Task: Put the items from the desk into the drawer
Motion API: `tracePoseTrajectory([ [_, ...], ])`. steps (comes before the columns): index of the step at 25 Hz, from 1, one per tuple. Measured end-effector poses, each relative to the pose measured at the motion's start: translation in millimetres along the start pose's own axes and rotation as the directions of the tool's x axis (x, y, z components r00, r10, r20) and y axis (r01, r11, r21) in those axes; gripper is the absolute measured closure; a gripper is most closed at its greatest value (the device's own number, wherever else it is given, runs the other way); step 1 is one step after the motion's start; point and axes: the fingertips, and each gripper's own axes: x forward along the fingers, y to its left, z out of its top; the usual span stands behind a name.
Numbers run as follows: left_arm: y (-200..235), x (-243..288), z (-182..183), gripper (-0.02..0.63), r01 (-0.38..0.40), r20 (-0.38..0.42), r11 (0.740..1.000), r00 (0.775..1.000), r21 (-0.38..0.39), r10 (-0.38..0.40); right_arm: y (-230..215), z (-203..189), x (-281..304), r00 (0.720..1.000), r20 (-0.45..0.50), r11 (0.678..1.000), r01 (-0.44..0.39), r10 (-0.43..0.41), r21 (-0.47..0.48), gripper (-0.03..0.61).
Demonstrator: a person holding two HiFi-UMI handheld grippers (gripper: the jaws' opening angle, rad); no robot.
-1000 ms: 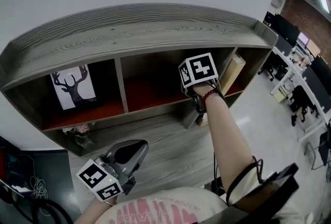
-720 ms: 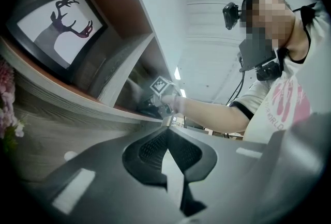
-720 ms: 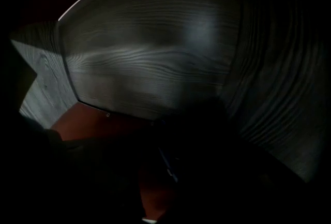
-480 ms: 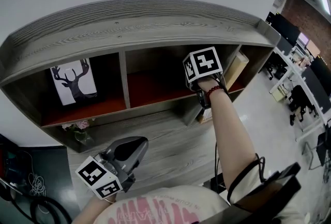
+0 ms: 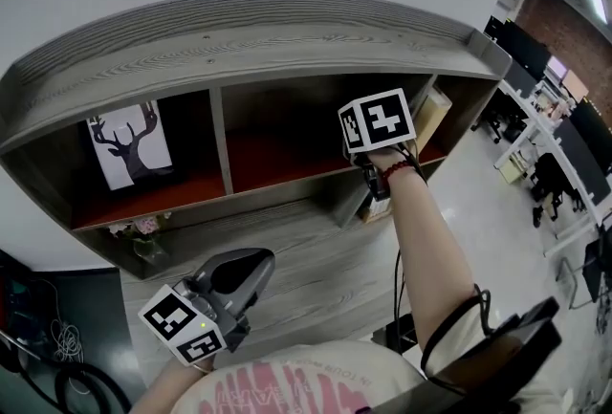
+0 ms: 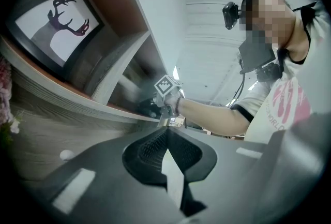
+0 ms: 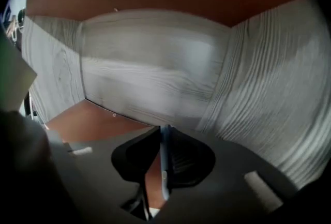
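My right gripper (image 7: 164, 137) points down into the grey wooden shelf unit (image 5: 268, 39) on the desk. Its jaws have just been closing, and the pads now press on a thin pale-blue flat item (image 7: 164, 166) held edge-on. In the head view only its marker cube (image 5: 378, 120) and the hand show; the jaws and the item are hidden behind them. My left gripper (image 5: 239, 271) hovers low over the desk's near left part, shut with nothing held. From the left gripper view the right gripper's cube (image 6: 166, 86) sits at the shelf's lower edge.
A framed deer picture (image 5: 129, 146) stands in the left compartment, with a small vase of flowers (image 5: 143, 235) below it. A tan box (image 5: 430, 116) leans in the right compartment. The grey wood desk top (image 5: 306, 259) lies between the grippers. An office aisle with chairs lies to the right.
The right gripper has lifted a little at the mouth of the shelf. The left gripper has stayed where it was.
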Motion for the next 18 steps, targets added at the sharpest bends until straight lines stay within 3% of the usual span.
tracePoseTrajectory([
  [11, -12, 2, 0, 0.594, 0.012, -0.003, 1.000, 1.000, 0.011, -0.012, 22, 14, -39, 0.971, 0.181, 0.980, -0.173, 0.154, 0.097, 0.523],
  [18, -21, 8, -2, 0.594, 0.051, -0.012, 0.999, 0.999, 0.006, -0.051, 46, 4, -88, 0.912, 0.309, 0.943, -0.316, 0.271, 0.106, 0.523],
])
